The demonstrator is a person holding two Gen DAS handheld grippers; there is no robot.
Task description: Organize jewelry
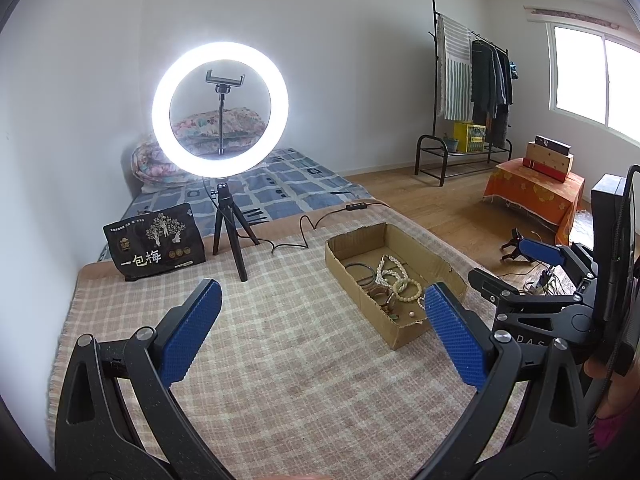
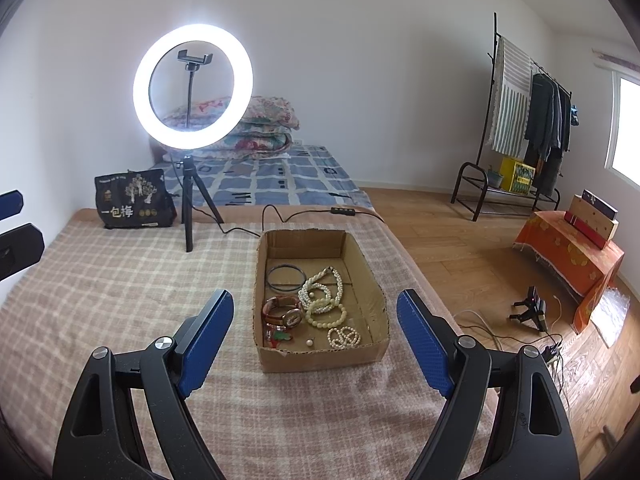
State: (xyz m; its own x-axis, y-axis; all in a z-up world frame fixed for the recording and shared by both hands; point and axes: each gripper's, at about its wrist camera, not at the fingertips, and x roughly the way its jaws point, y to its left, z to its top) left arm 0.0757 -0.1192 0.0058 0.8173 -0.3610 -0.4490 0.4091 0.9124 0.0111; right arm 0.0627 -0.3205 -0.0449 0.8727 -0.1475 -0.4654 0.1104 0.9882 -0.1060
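1. Left tongs [image 1: 322, 304] spread wide, pinching nothing, above the checked blanket [image 1: 280, 360].
2. Right tongs [image 2: 314, 314] likewise spread and empty.
3. Jewelry [image 2: 320, 304] lies inside the cardboard box [image 2: 320, 358], ahead of the right tongs.

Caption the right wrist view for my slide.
Open right gripper hovering before a cardboard box of jewelry on a plaid blanket, lit ring light behind.
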